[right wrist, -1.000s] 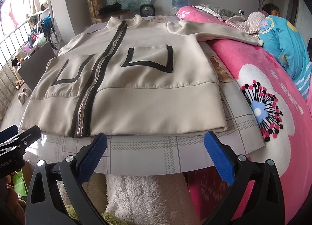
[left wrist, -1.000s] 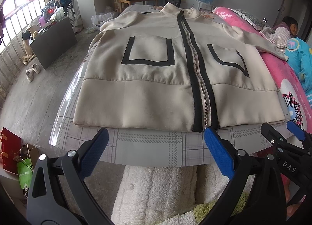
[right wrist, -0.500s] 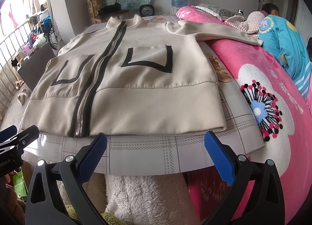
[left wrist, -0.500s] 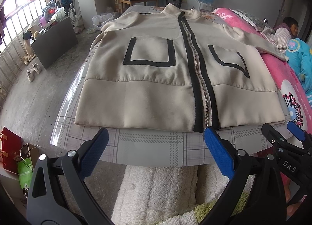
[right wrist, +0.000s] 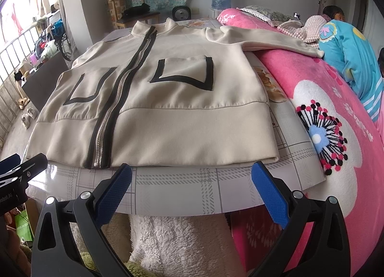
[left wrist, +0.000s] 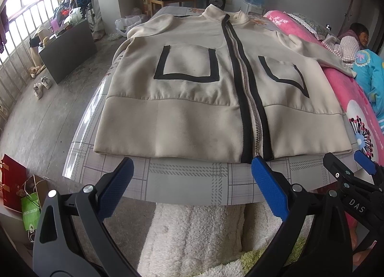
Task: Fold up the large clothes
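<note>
A beige zip jacket [left wrist: 192, 118] with black-trimmed pockets lies flat, front up and zipped, on a table [left wrist: 192, 181] covered in grey checked cloth; its hem faces me. The same jacket [right wrist: 182, 128] fills the right wrist view, one sleeve [right wrist: 271, 39] stretched over the pink blanket. My left gripper [left wrist: 192, 176] hovers open just short of the hem, left of the zip, holding nothing. My right gripper [right wrist: 192, 178] stands open before the hem's right half, also empty. Each gripper's tip shows at the other view's edge.
A pink flowered blanket [right wrist: 336, 132] borders the table on the right, with a person in blue [right wrist: 348, 56] lying beyond. White fleece [left wrist: 196, 233] hangs under the table edge. On the floor at left are a dark box [left wrist: 67, 48], shoes [left wrist: 42, 84] and bags [left wrist: 14, 181].
Both grippers have crept slightly forward toward the jacket's hem. Neither has opened, shut or touched anything.
</note>
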`<control>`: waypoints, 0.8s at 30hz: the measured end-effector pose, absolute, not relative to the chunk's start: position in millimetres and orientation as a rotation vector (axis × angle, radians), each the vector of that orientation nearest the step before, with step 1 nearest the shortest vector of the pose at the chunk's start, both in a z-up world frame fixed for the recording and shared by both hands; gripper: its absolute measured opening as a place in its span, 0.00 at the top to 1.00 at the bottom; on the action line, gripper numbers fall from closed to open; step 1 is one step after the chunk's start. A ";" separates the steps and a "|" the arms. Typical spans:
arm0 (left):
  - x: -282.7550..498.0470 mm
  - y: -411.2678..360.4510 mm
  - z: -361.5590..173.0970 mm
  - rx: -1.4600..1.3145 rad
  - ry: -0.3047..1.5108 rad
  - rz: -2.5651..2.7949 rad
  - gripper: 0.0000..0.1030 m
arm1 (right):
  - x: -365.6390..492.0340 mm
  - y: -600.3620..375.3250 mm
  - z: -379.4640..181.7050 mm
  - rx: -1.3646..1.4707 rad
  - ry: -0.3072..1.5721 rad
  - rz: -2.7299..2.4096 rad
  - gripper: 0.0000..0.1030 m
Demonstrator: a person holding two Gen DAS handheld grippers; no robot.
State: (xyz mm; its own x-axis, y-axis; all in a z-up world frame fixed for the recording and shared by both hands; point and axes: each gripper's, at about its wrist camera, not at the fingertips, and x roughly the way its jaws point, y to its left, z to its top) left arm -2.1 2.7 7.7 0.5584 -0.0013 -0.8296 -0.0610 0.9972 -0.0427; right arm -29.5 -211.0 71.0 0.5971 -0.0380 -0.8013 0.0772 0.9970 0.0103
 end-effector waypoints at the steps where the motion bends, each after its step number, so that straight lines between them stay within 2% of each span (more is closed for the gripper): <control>1: -1.7 3.4 8.4 -0.070 0.978 0.035 0.08 | -29.5 -210.9 71.1 0.046 0.928 -0.067 0.06; 24: 15.2 12.9 -9.4 -0.086 1.018 0.054 0.08 | -9.5 -209.5 62.9 0.022 0.949 -0.071 0.06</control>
